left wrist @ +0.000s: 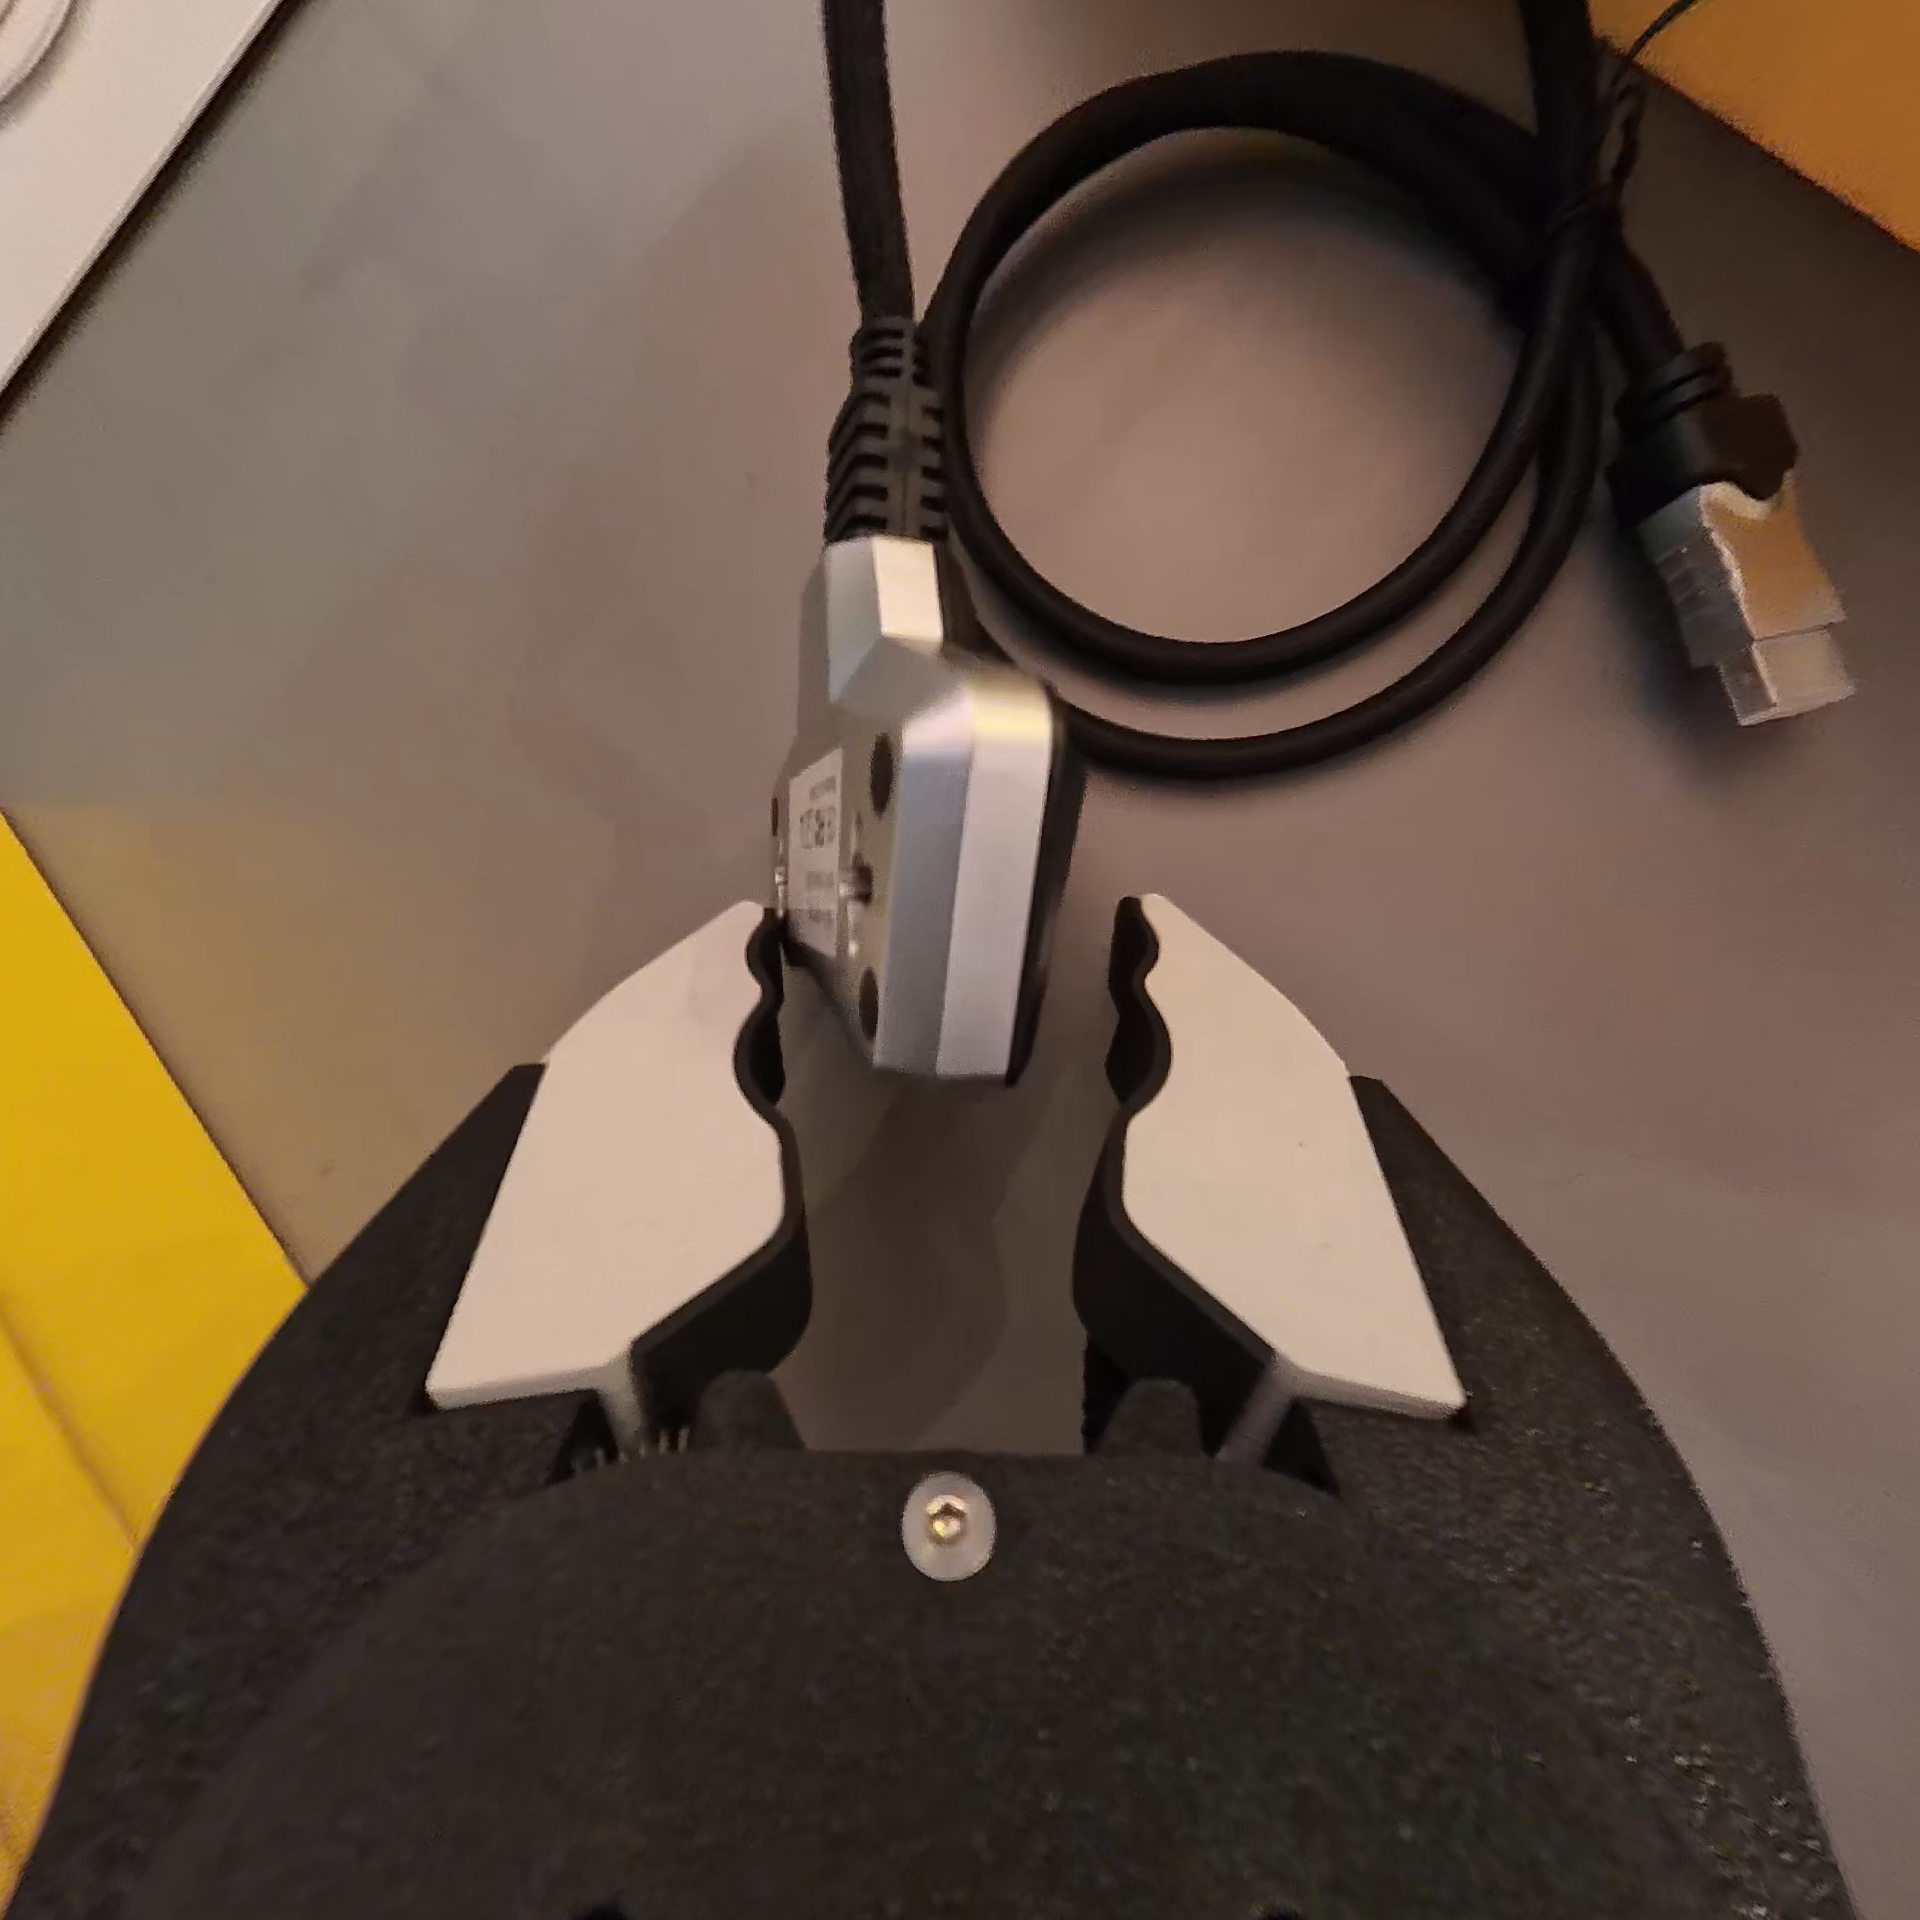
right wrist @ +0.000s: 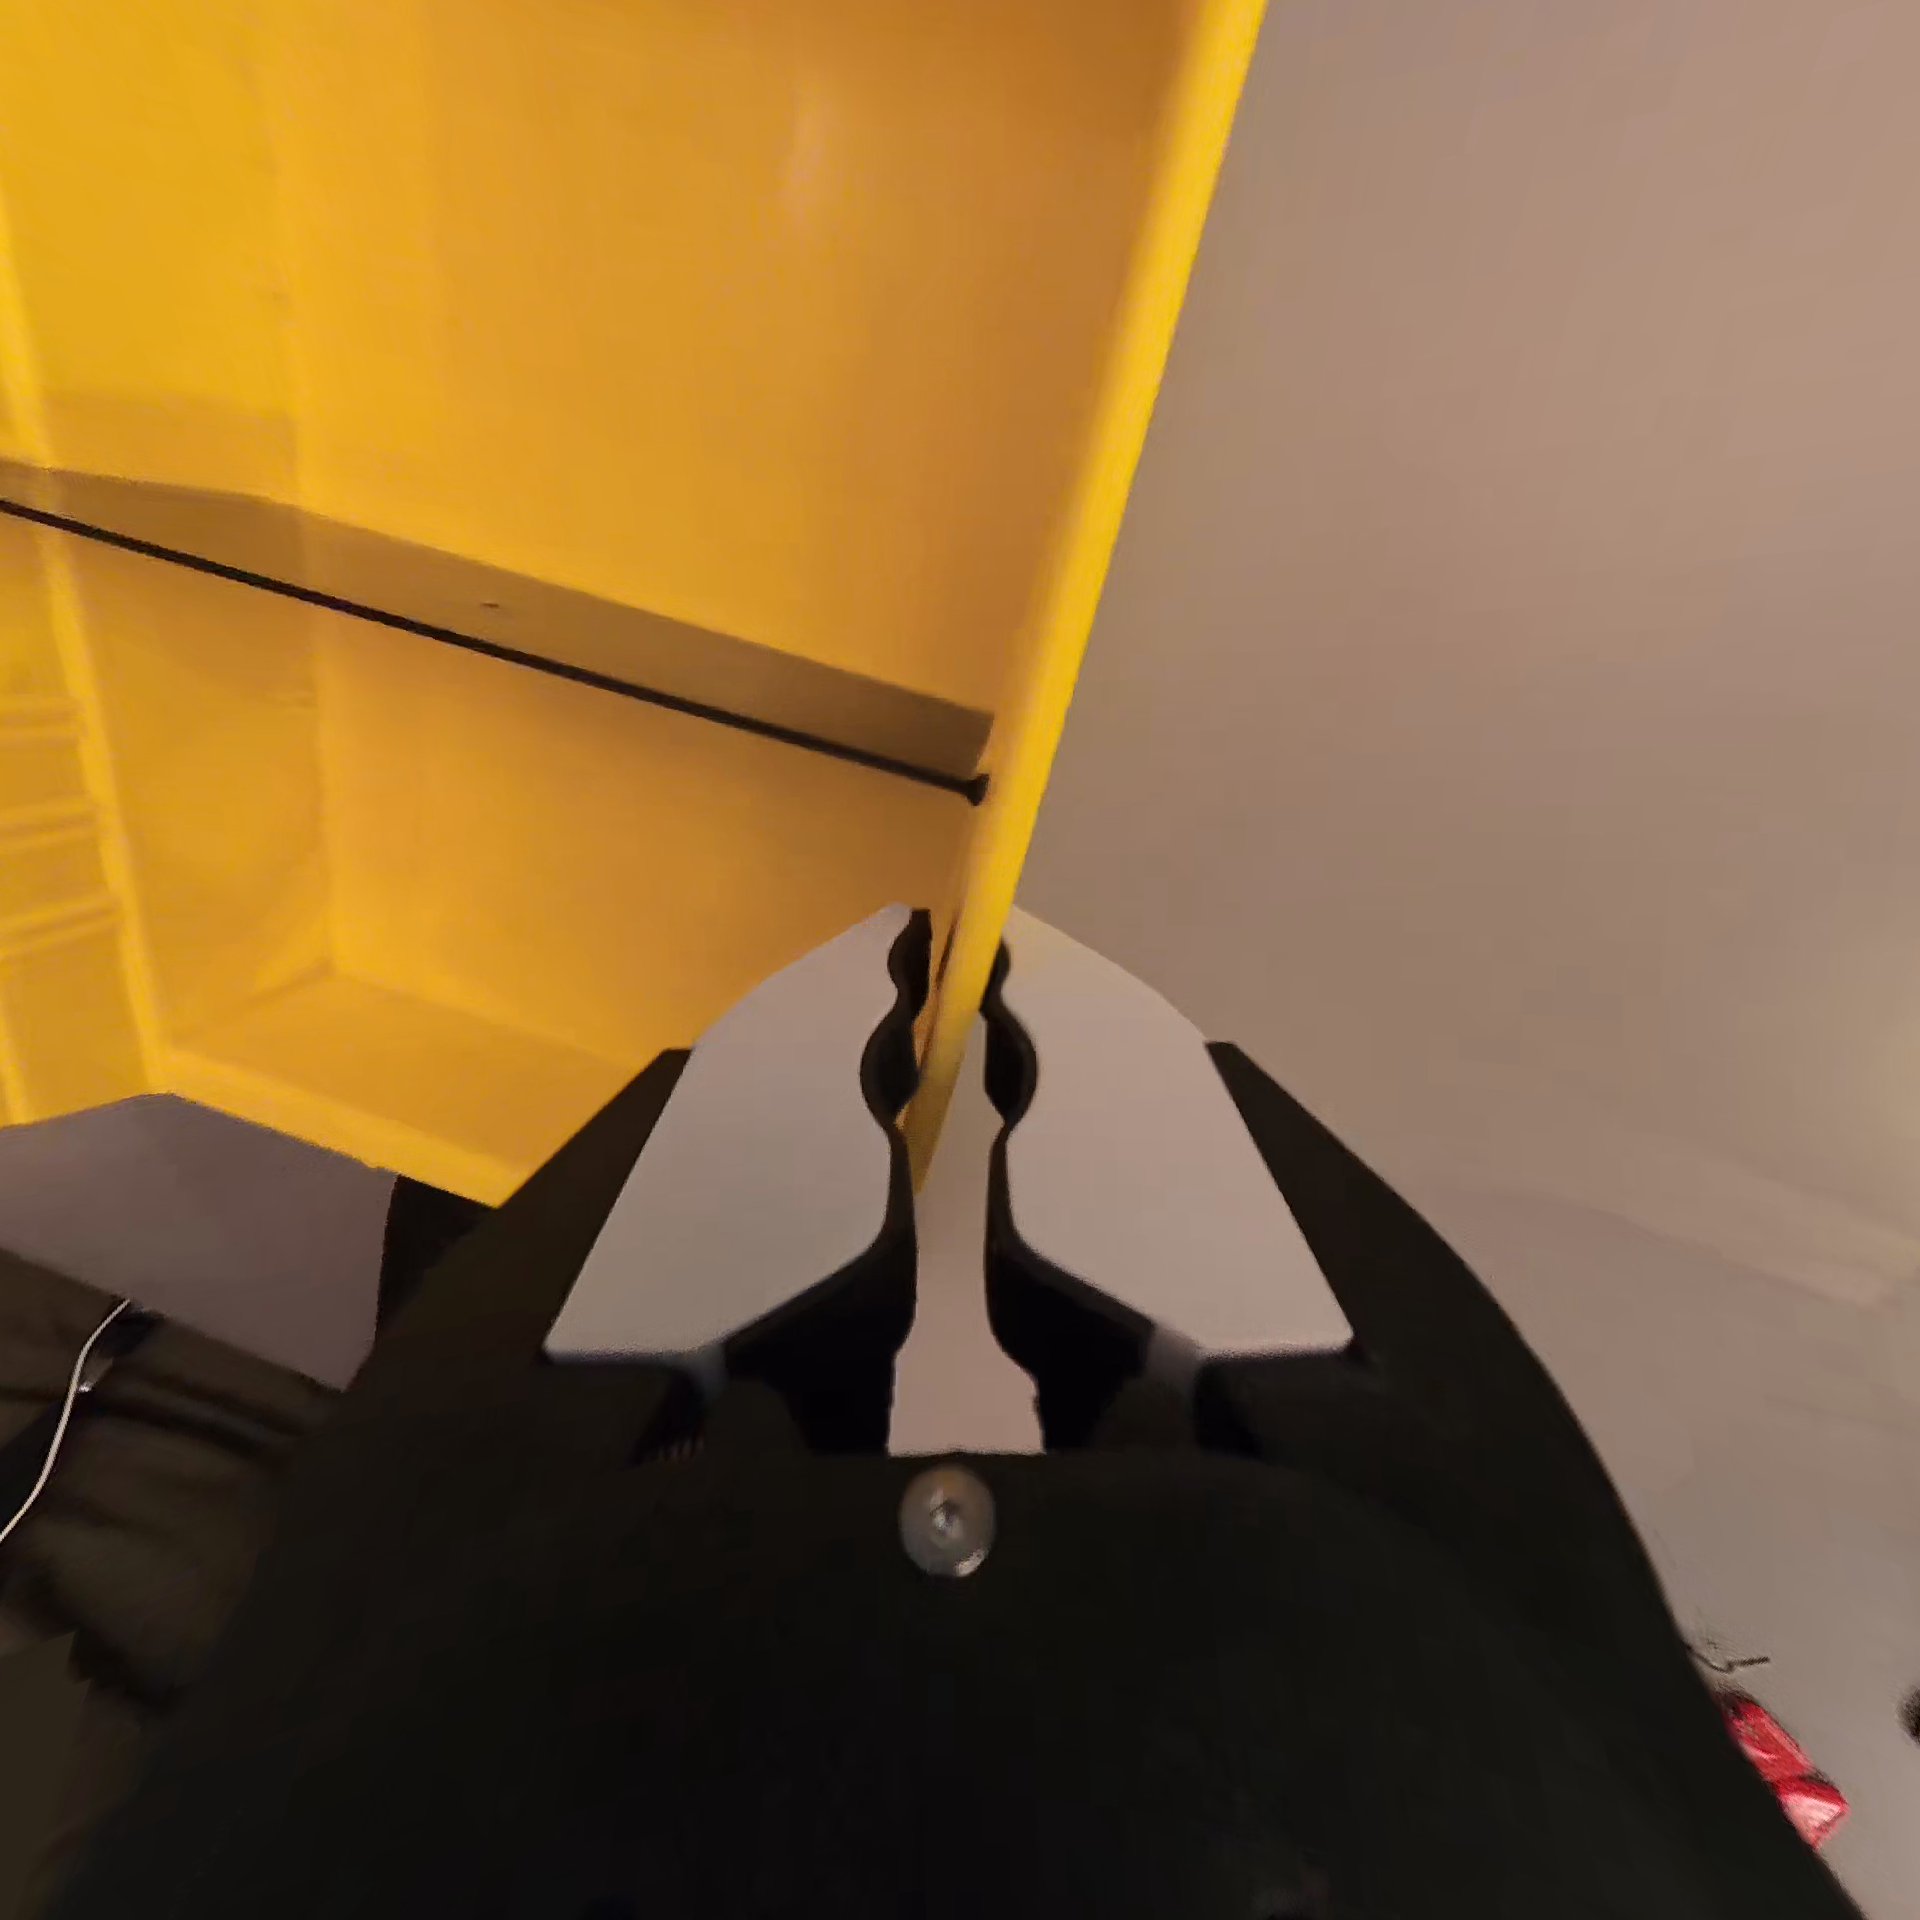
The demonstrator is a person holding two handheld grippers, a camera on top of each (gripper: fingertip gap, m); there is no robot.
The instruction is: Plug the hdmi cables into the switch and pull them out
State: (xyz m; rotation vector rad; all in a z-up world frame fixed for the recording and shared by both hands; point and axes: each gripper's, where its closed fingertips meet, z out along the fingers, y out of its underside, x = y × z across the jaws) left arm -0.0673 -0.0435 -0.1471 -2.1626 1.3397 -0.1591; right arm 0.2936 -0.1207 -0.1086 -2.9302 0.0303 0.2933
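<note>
In the left wrist view my left gripper (left wrist: pixel 945 935) is open. The silver HDMI switch (left wrist: pixel 961 883) stands tilted on its edge between the fingertips, touching the left fingertip (left wrist: pixel 748 935) and clear of the right one. A black braided cable (left wrist: pixel 868 208) is plugged into its far end by a silver connector (left wrist: pixel 883 613). A second black HDMI cable (left wrist: pixel 1247 665) lies coiled on the grey table (left wrist: pixel 416 520), its silver plug (left wrist: pixel 1745 592) free at the right. My right gripper (right wrist: pixel 956 940) is shut to a narrow gap and holds nothing. No cable or switch shows in its view.
A white object (left wrist: pixel 94 135) sits at the table's far left corner. Yellow surfaces border the table at the left (left wrist: pixel 104 1143) and far right (left wrist: pixel 1787 94). The right wrist view faces a yellow shelf unit (right wrist: pixel 623 416) with a black rod (right wrist: pixel 520 649), beside a pale wall (right wrist: pixel 1558 623). My right fingertips sit around 35 centimeters from my left ones.
</note>
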